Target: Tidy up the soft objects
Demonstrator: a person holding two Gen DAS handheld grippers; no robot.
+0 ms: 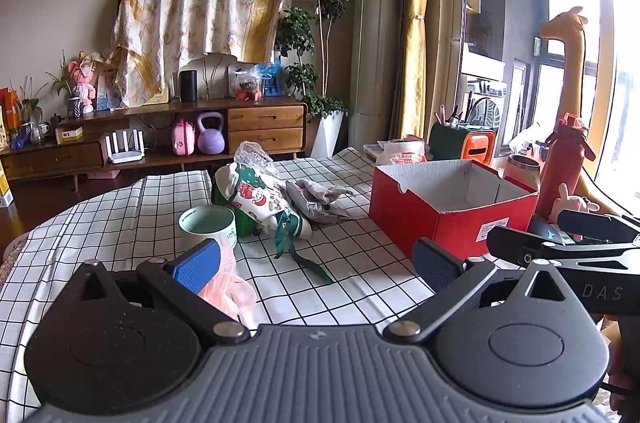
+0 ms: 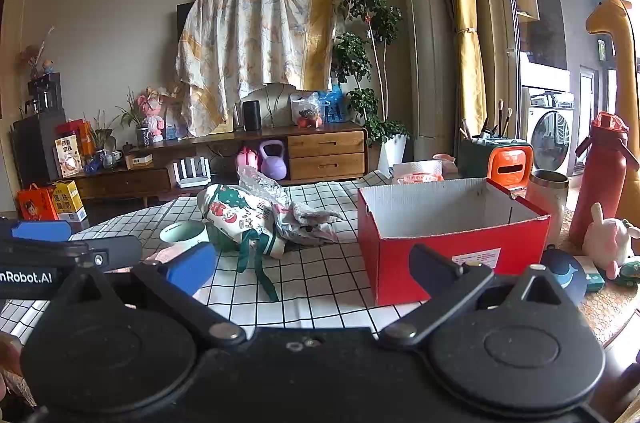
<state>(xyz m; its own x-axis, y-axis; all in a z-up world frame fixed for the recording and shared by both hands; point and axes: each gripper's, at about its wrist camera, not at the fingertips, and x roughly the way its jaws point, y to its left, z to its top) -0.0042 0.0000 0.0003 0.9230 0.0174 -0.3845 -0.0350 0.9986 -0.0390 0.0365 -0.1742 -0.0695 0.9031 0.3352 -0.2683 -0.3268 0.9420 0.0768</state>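
Showing only by the right wrist — pink plush rabbit (image 2: 610, 241) beside red box (image 2: 452, 255); both grippers' fingers wide, empty.

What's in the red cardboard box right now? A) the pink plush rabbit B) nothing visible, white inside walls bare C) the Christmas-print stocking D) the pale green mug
B: the red cardboard box shows only bare white inner walls, though its floor is hidden; the Christmas-print stocking and the pale green mug sit left of it on the checked cloth, the pink plush rabbit to its right.
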